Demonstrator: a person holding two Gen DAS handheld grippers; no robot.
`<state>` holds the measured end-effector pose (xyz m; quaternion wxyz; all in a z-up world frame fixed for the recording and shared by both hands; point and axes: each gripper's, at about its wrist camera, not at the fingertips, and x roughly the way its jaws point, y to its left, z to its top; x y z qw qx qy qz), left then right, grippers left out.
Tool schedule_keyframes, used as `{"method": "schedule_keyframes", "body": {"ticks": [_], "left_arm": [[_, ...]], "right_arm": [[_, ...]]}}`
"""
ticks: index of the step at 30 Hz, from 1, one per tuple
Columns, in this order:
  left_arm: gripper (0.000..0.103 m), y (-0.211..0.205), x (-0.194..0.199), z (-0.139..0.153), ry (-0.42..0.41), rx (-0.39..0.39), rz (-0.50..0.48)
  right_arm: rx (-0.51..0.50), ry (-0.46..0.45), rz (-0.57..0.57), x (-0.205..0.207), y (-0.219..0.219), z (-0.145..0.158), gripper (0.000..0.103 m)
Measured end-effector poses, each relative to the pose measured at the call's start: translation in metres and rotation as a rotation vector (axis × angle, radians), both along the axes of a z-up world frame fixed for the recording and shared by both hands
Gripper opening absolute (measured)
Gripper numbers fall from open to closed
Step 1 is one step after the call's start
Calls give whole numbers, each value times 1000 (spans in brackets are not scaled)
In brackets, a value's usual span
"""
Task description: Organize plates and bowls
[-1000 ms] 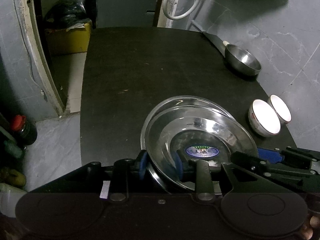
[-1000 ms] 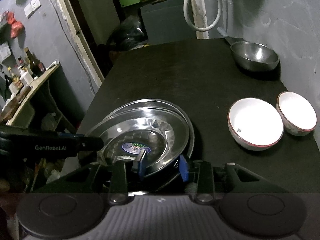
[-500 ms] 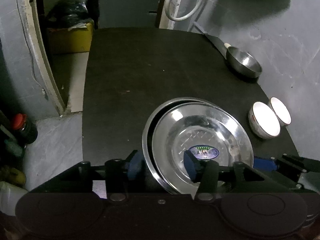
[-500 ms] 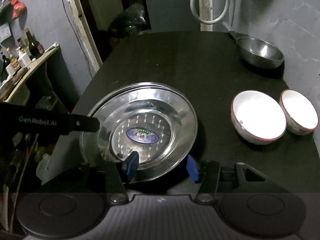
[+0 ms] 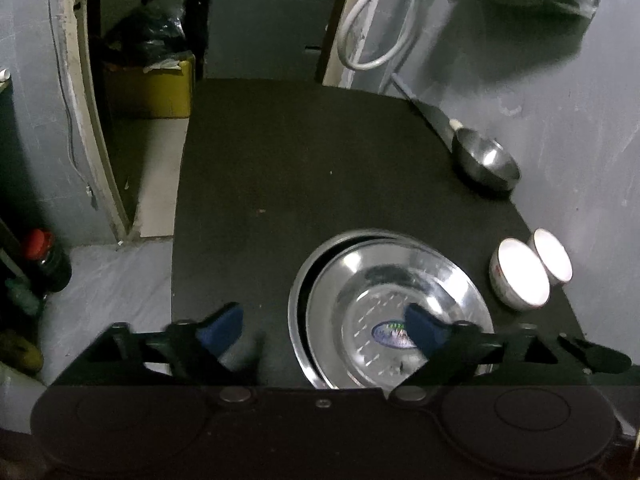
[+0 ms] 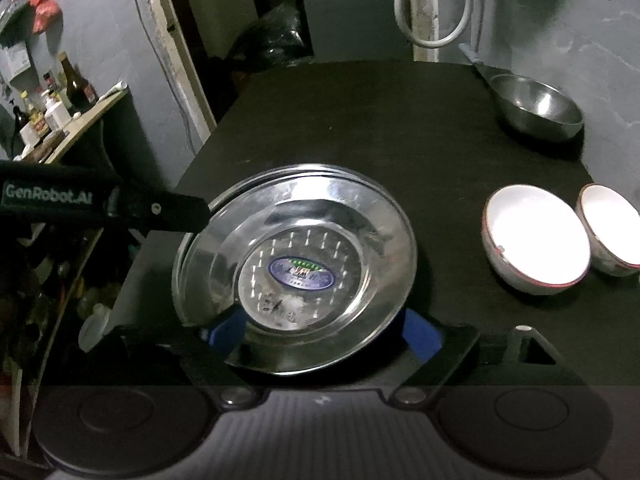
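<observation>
Left gripper [image 5: 322, 326] fingers spread above the bench [image 5: 312, 184]; right gripper [image 6: 322, 336] fingers spread beside stacked steel plates [image 6: 296, 268].

Dim room, grey walls [image 5: 560, 128], doorway [image 5: 132, 80].

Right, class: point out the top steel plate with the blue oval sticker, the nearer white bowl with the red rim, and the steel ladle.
top steel plate [image 6: 304, 248]: right wrist view, on its flat centre.
nearer white bowl [image 6: 536, 240]: right wrist view, inside.
steel ladle [image 6: 536, 104]: right wrist view, in its bowl.
</observation>
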<state>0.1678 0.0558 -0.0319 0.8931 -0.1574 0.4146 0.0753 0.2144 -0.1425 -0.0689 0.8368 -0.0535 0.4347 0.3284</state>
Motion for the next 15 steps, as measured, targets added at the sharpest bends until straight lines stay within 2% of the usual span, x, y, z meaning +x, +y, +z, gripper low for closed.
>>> {"method": "schedule_keyframes", "body": {"ticks": [1,6,12,15], "left_arm": [[102,1,1,1,-4,0,7],[102,6,10,2,18,-11,39],[102,5,34,12,-28,7,35],[102,-4,59,20,-85,38,28]], "right_arm": [[11,0,-8,0,-4,2,94],[56,-15,-81,3,-34,19,100],[177,-88,-211,17,-80,44,103],[215,-147,-312,37,-94,49,103]]}}
